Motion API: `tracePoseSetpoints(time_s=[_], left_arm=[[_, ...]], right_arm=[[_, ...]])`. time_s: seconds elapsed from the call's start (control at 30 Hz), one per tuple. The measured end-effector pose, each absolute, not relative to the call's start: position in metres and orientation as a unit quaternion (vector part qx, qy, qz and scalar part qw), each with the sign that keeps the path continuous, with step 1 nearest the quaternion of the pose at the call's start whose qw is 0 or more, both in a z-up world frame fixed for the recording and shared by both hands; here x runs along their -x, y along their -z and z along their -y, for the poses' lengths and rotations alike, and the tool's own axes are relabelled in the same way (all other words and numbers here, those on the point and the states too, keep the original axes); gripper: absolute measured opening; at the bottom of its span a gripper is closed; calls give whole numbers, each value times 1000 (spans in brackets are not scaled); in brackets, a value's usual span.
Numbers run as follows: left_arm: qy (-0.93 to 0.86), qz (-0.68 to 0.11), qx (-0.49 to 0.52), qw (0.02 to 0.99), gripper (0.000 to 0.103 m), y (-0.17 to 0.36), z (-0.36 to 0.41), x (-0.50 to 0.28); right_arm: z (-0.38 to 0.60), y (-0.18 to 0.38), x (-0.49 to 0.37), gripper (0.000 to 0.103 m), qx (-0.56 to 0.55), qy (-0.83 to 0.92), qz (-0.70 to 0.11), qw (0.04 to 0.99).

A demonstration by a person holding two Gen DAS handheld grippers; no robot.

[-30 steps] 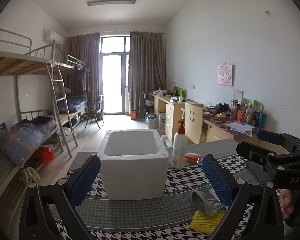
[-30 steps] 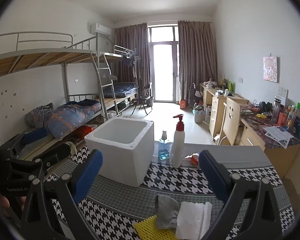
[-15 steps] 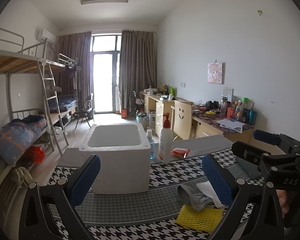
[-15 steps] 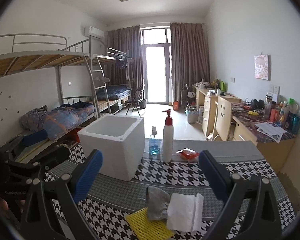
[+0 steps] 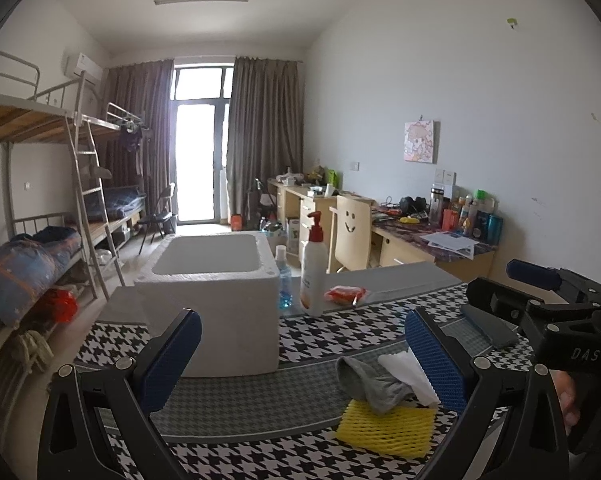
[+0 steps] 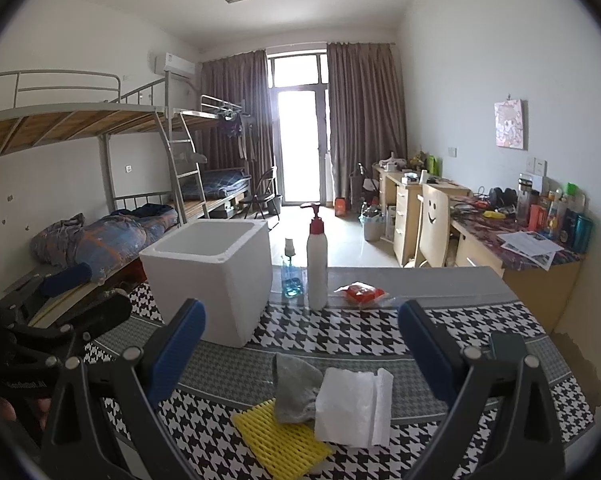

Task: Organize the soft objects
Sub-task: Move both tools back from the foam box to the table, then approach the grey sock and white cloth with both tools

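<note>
A grey sock, a folded white cloth and a yellow foam mesh lie in a small pile on the houndstooth table. A white foam box stands open-topped behind them, to the left. My left gripper is open, above the table in front of the box, the pile beside its right finger. My right gripper is open above the pile, holding nothing.
Behind the pile stand a white pump bottle, a small blue-liquid bottle and a red packet. A dark flat object lies at the table's right. Bunk beds line the left wall, desks the right.
Both views have shifted: the box and the pile now sit further left in the left wrist view, and the pile lies closer and larger below the right gripper. Both grippers stayed open.
</note>
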State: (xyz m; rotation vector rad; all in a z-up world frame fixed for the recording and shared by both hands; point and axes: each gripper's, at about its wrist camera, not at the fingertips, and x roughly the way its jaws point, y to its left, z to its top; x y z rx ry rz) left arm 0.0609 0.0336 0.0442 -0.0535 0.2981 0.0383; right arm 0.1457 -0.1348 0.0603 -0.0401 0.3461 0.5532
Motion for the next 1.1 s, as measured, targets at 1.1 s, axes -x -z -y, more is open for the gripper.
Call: tracePoseSetpoints(time_s=[1.1], left_arm=[[47,-200,22,978,102,-7,-8,-78]], right_arm=[[160,-26,-158,99,9,-235,-210,949]])
